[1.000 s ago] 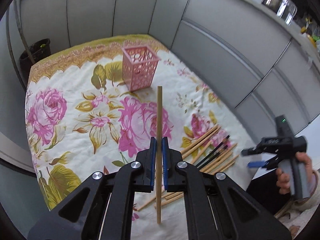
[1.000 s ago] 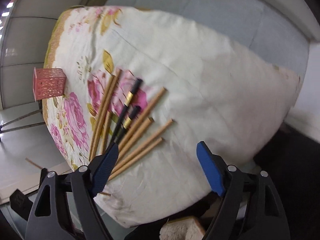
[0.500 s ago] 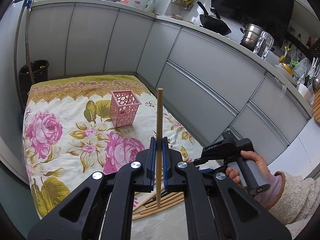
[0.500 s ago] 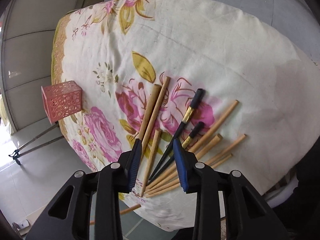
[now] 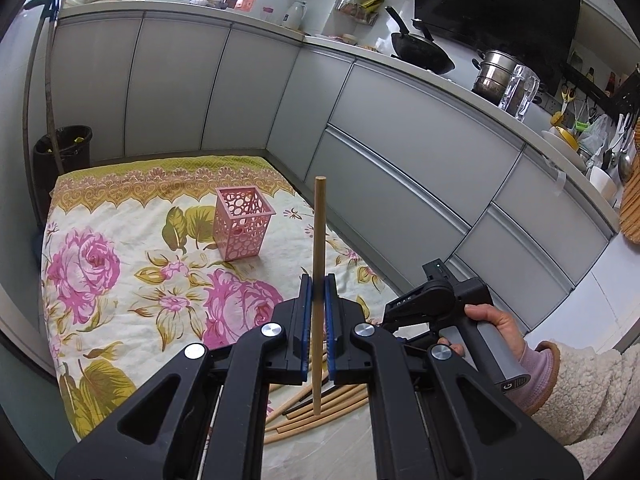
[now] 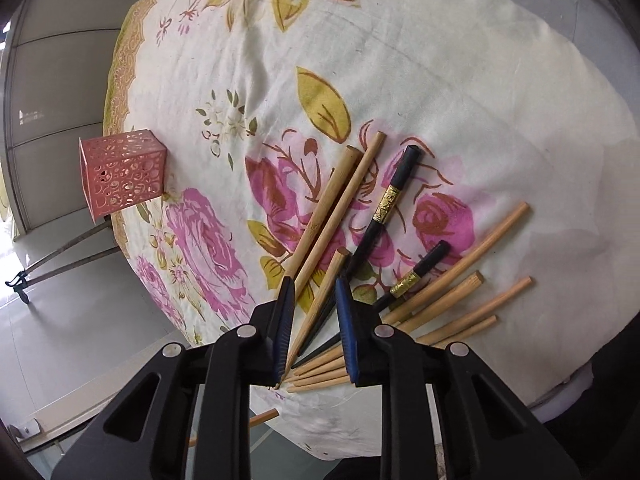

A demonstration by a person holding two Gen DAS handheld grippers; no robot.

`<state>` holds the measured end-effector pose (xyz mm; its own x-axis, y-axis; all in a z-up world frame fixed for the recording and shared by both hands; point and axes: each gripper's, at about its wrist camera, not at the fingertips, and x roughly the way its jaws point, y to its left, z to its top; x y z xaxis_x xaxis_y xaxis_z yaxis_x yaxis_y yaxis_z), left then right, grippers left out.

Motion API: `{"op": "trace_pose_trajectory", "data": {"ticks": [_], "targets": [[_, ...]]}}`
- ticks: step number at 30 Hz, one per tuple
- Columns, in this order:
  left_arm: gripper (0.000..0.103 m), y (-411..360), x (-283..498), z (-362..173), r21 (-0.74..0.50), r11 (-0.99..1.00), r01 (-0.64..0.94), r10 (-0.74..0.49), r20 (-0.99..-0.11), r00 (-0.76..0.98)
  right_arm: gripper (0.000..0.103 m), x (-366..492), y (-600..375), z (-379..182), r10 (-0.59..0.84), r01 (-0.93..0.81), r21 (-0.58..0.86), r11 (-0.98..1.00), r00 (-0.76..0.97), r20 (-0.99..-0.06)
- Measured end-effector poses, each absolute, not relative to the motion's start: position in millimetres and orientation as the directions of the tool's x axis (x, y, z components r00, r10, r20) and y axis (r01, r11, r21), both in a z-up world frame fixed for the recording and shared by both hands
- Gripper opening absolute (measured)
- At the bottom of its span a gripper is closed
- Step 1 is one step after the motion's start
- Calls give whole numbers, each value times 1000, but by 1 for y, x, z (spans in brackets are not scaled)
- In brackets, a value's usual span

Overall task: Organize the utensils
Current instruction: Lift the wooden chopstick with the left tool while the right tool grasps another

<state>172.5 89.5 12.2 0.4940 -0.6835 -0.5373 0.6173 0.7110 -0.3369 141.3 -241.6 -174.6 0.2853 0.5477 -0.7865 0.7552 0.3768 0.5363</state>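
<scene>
My left gripper (image 5: 316, 280) is shut on a wooden chopstick (image 5: 319, 220), held upright above the floral tablecloth (image 5: 120, 320). Beyond it stands a pink perforated basket (image 5: 243, 228), seen too at the left in the right wrist view (image 6: 120, 176). My right gripper (image 6: 314, 284) hangs low over the chopstick pile (image 6: 460, 280) near the table's front edge. Its jaws are closing around a short wooden chopstick (image 6: 326, 288) and the thin end of a black chopstick (image 6: 384, 212); the pads do not visibly press on them. A hand (image 5: 492, 320) holds that gripper's handle.
Grey kitchen cabinets (image 5: 400, 140) wrap the table's far and right sides, with a wok (image 5: 420, 54) and pot (image 5: 494, 74) on the counter. A black bin (image 5: 60, 152) stands back left. Another stick (image 6: 262, 418) shows below the table's front edge.
The right gripper moved in over the chopstick pile and its jaws narrowed from wide apart to a small gap. The left gripper tilted up with its chopstick, then held still.
</scene>
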Motion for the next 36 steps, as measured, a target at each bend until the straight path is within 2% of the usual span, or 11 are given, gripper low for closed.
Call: {"op": "trace_pose_trajectory", "data": {"ticks": [7,9,14,20,22,27,29,31,33,35,36], "targets": [[5,92,167,17,-337,700,629,-695,-522,494,21,158,-246,-191,481,781,477,404,262,-836],[5,96,167,18,-340,701,626,-696,-515,500,15,155,-251,-200,507,797,470,380,246,-826],[5,100,169,19,-351,700,622,-701,-507,502,16,141,-237,-198,515,805,433,405,191,-836],[5,103,168,22,-346,706,618,-696,-500,516,37,158,-222,-189,440,836,338,432,132,-888],[5,106,167,24,-347,705,619,-699,-490,521,49,167,-217,-187,418,843,301,445,101,-903],[5,115,167,28,-354,706,613,-701,-470,536,40,180,-186,-175,226,744,167,647,22,-974],[5,118,167,29,-360,705,611,-703,-464,539,38,174,-189,-175,232,751,195,631,57,-971],[5,120,166,30,-360,708,608,-701,-463,542,43,168,-196,-177,284,745,259,615,97,-954],[5,120,166,30,-362,708,606,-701,-461,544,43,161,-208,-180,346,742,335,581,147,-927],[5,119,166,30,-358,708,608,-701,-462,544,38,153,-218,-184,384,737,378,561,172,-907],[5,118,166,30,-358,707,609,-701,-462,543,28,152,-218,-183,373,727,367,580,163,-913]]}}
